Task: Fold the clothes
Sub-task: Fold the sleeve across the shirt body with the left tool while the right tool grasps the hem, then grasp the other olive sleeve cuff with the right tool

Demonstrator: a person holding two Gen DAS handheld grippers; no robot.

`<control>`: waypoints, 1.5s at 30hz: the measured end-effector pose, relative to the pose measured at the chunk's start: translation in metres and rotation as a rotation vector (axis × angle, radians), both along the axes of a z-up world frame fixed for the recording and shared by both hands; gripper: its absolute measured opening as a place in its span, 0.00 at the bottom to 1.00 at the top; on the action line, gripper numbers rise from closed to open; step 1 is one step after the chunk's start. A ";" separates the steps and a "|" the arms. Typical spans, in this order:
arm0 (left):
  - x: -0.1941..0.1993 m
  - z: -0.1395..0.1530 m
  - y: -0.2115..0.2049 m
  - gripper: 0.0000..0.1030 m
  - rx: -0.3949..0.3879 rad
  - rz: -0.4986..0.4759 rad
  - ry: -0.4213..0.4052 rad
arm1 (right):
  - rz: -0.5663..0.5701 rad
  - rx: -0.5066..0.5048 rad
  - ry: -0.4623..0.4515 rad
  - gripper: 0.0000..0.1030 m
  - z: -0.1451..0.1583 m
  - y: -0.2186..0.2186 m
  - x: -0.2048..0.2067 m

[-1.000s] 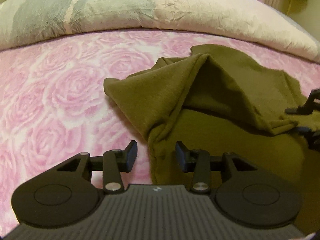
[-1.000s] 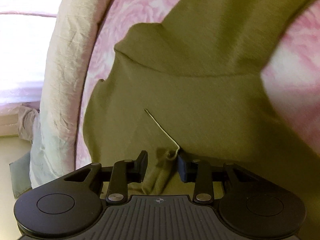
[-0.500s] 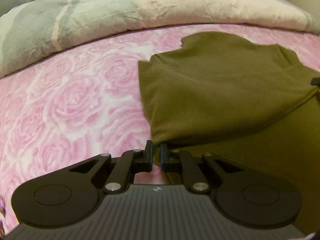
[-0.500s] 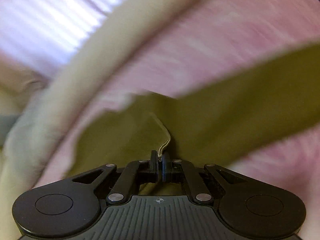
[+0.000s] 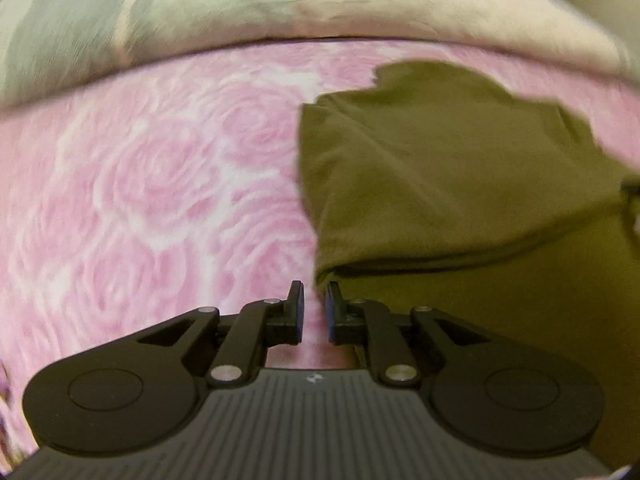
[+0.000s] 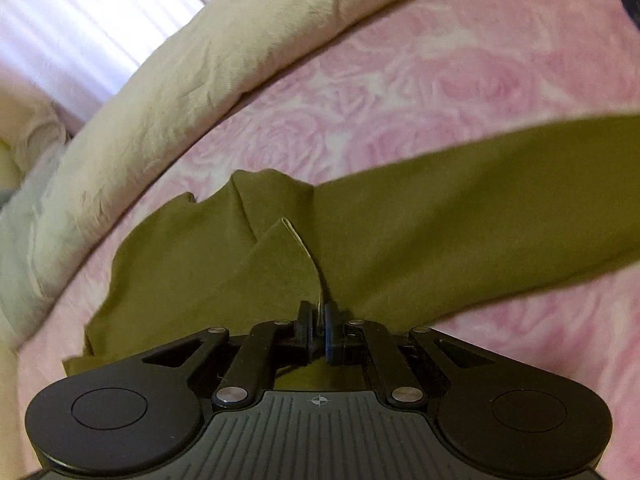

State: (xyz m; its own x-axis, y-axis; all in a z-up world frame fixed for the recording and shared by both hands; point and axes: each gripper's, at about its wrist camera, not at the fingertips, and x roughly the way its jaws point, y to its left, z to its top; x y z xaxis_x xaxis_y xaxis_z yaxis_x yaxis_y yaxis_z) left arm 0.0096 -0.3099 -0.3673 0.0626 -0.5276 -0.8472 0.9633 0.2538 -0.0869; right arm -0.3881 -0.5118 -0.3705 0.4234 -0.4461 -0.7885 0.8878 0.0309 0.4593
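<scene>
Rose-print bed (image 5: pixel 152 184), duvet (image 5: pixel 280 4) along its far edge: my left jaws have just let go of the fold.

Half a second ago my left gripper (image 5: pixel 313 307) was pinched on the olive garment (image 5: pixel 460 168); now its jaws stand slightly apart, empty, the doubled-over corner lying flat on the bed just ahead. My right gripper (image 6: pixel 319 326) stays clamped on the pale-stitched hem (image 6: pixel 304 248), cloth tented. I judge this fold laid on my left side, with my right yet to release.

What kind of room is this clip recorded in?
Most likely a bedroom: the olive garment lies on a bed with a pink rose-patterned cover, a rumpled beige quilt is bunched along its far edge, and a curtained window glows behind.
</scene>
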 end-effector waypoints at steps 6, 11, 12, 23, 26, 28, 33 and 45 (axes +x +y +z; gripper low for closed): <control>0.036 0.016 -0.017 0.10 -0.085 0.152 0.129 | 0.054 -0.022 -0.019 0.03 0.000 -0.005 0.008; 0.034 0.016 -0.041 0.10 -0.118 0.100 0.156 | 0.099 -0.041 -0.035 0.03 0.000 -0.009 0.016; 0.029 0.013 -0.044 0.10 -0.117 0.080 0.153 | 0.109 -0.045 -0.038 0.03 0.000 -0.010 0.017; -0.002 -0.010 -0.045 0.13 -0.095 0.097 0.102 | 0.053 -0.044 -0.063 0.03 -0.006 0.001 0.008; -0.012 -0.016 -0.049 0.15 -0.004 0.060 0.032 | 0.061 0.076 -0.075 0.02 -0.029 0.000 0.002; -0.017 -0.009 -0.045 0.14 -0.027 0.068 0.011 | 0.019 0.087 -0.152 0.03 -0.025 0.001 -0.008; -0.028 0.012 -0.032 0.14 -0.057 0.148 0.098 | -0.012 0.052 -0.220 0.85 -0.005 0.019 -0.042; -0.062 0.021 -0.010 0.15 -0.029 0.229 0.279 | -0.670 0.077 -0.354 0.69 -0.010 0.055 -0.242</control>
State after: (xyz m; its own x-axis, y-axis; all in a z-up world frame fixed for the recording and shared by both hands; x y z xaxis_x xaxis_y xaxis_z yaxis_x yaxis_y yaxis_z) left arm -0.0521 -0.3197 -0.3468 -0.0490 -0.5505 -0.8334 0.8199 0.4544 -0.3484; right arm -0.6300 -0.4567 -0.3808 0.3146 -0.6462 -0.6953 0.5050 -0.5063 0.6990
